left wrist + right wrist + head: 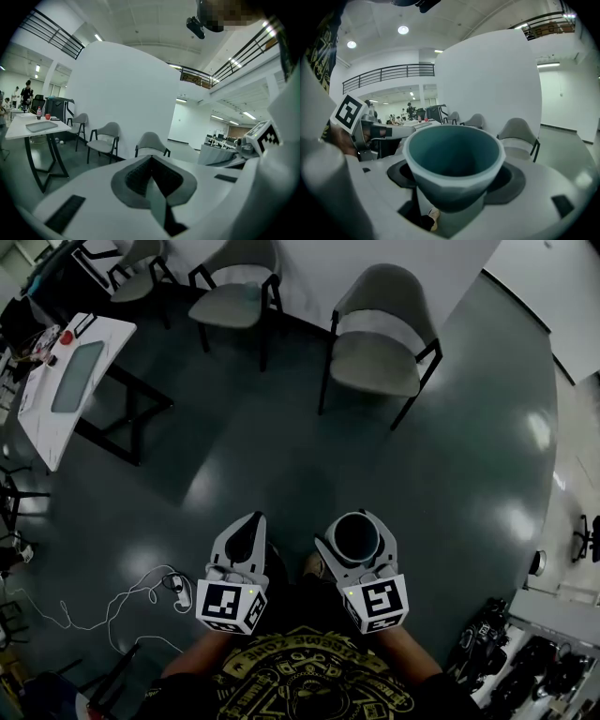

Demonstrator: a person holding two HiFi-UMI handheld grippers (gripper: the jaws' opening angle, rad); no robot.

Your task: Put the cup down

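Note:
A cup (356, 532), pale grey outside and teal inside, stands upright between the jaws of my right gripper (357, 546), held in the air above the dark floor. In the right gripper view the empty cup (453, 159) fills the middle, and the right gripper (453, 190) is shut on its lower wall from both sides. My left gripper (246, 531) hangs beside it to the left. Its jaws are shut together with nothing between them, as the left gripper view (151, 180) also shows.
Grey chairs (380, 343) (239, 296) stand ahead by a white wall. A white table (70, 381) on black legs is at the far left. A white cable (141, 601) lies on the floor at lower left, and dark equipment (525, 662) sits at lower right.

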